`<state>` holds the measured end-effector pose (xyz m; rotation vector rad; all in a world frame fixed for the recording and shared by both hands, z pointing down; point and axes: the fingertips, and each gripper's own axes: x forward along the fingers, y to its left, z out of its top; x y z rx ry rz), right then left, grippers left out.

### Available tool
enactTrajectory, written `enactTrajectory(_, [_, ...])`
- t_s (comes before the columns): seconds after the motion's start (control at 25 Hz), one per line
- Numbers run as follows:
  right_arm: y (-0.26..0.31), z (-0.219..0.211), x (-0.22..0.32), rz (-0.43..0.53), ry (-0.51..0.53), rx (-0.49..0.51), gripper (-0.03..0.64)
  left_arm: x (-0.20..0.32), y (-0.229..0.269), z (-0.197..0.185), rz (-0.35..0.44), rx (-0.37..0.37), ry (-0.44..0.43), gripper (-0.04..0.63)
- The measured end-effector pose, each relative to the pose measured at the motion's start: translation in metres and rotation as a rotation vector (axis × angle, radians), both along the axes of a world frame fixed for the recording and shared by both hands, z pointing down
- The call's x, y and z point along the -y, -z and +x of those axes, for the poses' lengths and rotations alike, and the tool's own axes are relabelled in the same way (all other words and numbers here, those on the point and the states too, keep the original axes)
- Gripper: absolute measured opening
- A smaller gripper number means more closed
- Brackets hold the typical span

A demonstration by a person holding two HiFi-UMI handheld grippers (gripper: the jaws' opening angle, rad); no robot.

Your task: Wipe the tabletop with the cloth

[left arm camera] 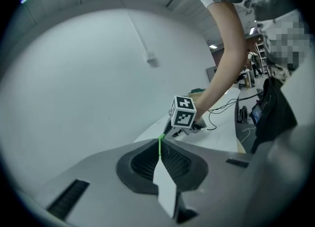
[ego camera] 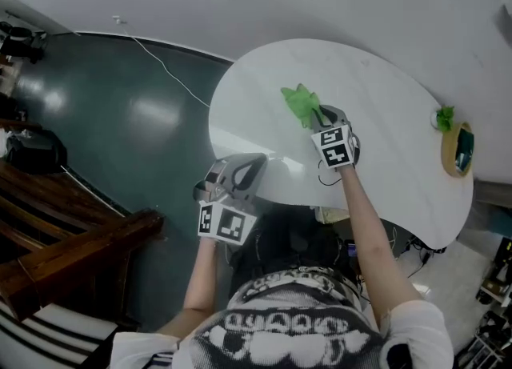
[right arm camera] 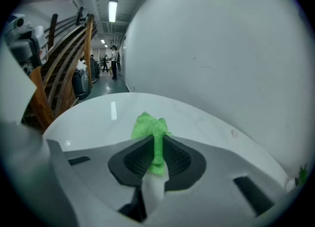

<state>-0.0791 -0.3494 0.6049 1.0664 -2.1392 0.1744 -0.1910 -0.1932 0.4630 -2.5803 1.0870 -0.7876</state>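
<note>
A crumpled green cloth (ego camera: 299, 104) lies on the white rounded tabletop (ego camera: 392, 87), toward its far left part. My right gripper (ego camera: 319, 117) is shut on the cloth's near end. In the right gripper view the cloth (right arm camera: 150, 126) is pinched between the dark ribbed pads and bunches out ahead of the right gripper (right arm camera: 156, 147) onto the tabletop (right arm camera: 93, 120). My left gripper (ego camera: 253, 165) hovers at the table's near left edge with its jaws pressed together and nothing in them. From the left gripper (left arm camera: 159, 148) I see the right one's marker cube (left arm camera: 184, 112) and a sliver of cloth (left arm camera: 160, 137).
A round wooden dish (ego camera: 458, 150) and a small green item (ego camera: 445, 117) sit at the table's right end. A thin black cable (ego camera: 326, 181) loops on the near edge. Wooden stairs (ego camera: 72, 255) stand on the dark floor to the left. A wall runs behind the table.
</note>
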Motion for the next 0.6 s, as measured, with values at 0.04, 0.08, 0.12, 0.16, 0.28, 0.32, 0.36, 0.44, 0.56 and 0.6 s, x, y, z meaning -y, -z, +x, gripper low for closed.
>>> enactTrajectory(0.04, [0.0,0.013,-0.001,0.0,-0.019,-0.005,0.055,0.001,0.0,0.008,0.0,-0.003,-0.016,0.011])
enactTrajectory(0.08, [-0.001,0.027,-0.003,0.001,-0.039,-0.01,0.055,0.002,0.001,0.016,0.001,-0.007,-0.032,0.011])
enactTrajectory(0.12, [-0.001,0.042,-0.005,0.001,-0.06,-0.014,0.055,0.002,0.001,0.025,0.002,-0.009,-0.049,0.011])
enactTrajectory(0.16, [-0.002,0.055,-0.007,0.001,-0.081,-0.017,0.055,0.002,0.002,0.033,0.004,-0.01,-0.066,0.012])
enactTrajectory(0.28, [-0.003,0.092,-0.016,0.001,-0.143,-0.015,0.055,0.0,0.004,0.055,0.011,-0.008,-0.112,0.011])
enactTrajectory(0.32, [-0.002,0.104,-0.019,0.002,-0.162,-0.011,0.055,-0.001,0.006,0.063,0.014,-0.007,-0.124,0.011])
enactTrajectory(0.36, [-0.002,0.116,-0.022,0.002,-0.178,-0.011,0.055,-0.002,0.007,0.072,0.016,-0.007,-0.137,0.011])
enactTrajectory(0.44, [-0.003,0.143,-0.03,0.003,-0.209,-0.016,0.055,-0.004,0.009,0.092,0.019,-0.007,-0.162,0.011])
enactTrajectory(0.56, [-0.001,0.184,-0.042,0.006,-0.266,-0.012,0.055,-0.012,0.012,0.123,0.026,-0.006,-0.206,0.012])
enactTrajectory(0.6, [-0.001,0.198,-0.046,0.007,-0.283,-0.012,0.055,-0.015,0.013,0.134,0.027,-0.004,-0.22,0.012])
